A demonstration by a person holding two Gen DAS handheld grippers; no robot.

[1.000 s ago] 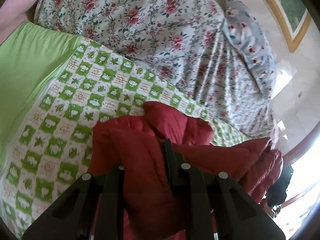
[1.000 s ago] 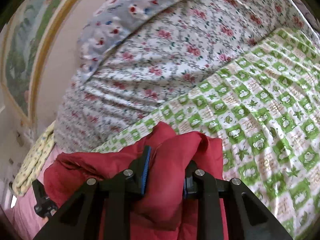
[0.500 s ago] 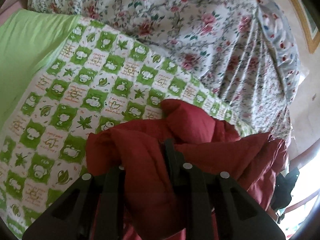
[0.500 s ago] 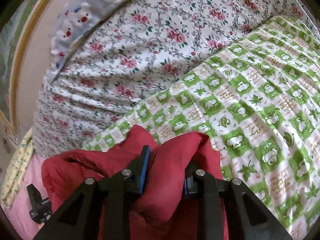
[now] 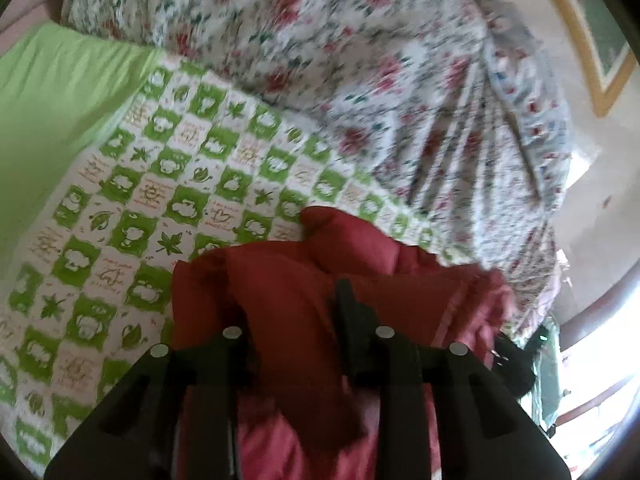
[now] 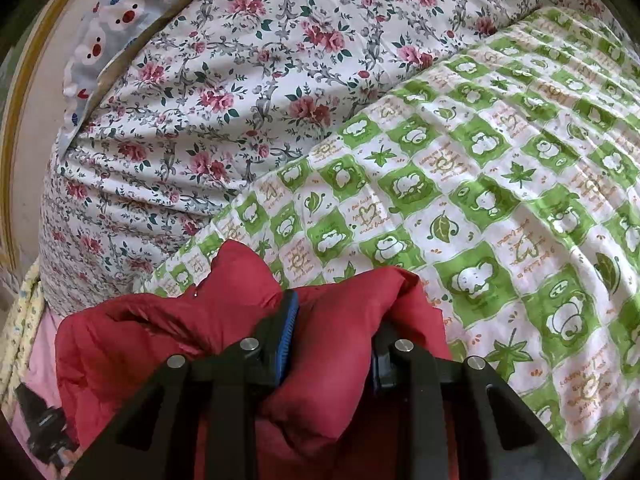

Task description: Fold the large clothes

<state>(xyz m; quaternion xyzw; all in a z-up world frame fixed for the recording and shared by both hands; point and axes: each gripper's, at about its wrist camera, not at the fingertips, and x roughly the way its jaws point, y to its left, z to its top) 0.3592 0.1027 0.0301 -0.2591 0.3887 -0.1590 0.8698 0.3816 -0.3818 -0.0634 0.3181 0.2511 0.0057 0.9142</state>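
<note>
Fabric fills the near part of both wrist views: a puffy red quilted jacket [image 6: 332, 344], bunched into thick folds, is carried between the two tools. The right hand-held gripper [image 6: 332, 340] has a fat fold of this jacket wedged between its black fingers, the blue pad [image 6: 289, 336] on one side pressing into the cloth, so it is pinching the jacket. The left hand-held gripper [image 5: 292, 320] also has a wad of the same jacket [image 5: 280, 288] between its fingers, but its jaws are opening; the picture is blurred there and I cannot tell whether the pads still press on the cloth.

The jacket sits over the near edge of the bed, its front folds resting on or just above a white sheet printed with green squares and leaves [image 6: 500, 200]. In the left view that checked sheet [image 5: 120, 220] runs out toward the left, where it meets a plain light green cloth [image 5: 52, 112] along the bed's left side.

Farther back, across the bed's far edge, lies a thick white quilt with red roses and grey vines [image 6: 240, 80], rumpled and heaped. Behind it, toward the far corner, a pale grey pillow with small animal faces [image 6: 104, 40] leans by the wall, and a gold picture frame [image 5: 580, 40] hangs beyond. A pink cloth [image 6: 36, 344] shows at the near left edge in the right view.
</note>
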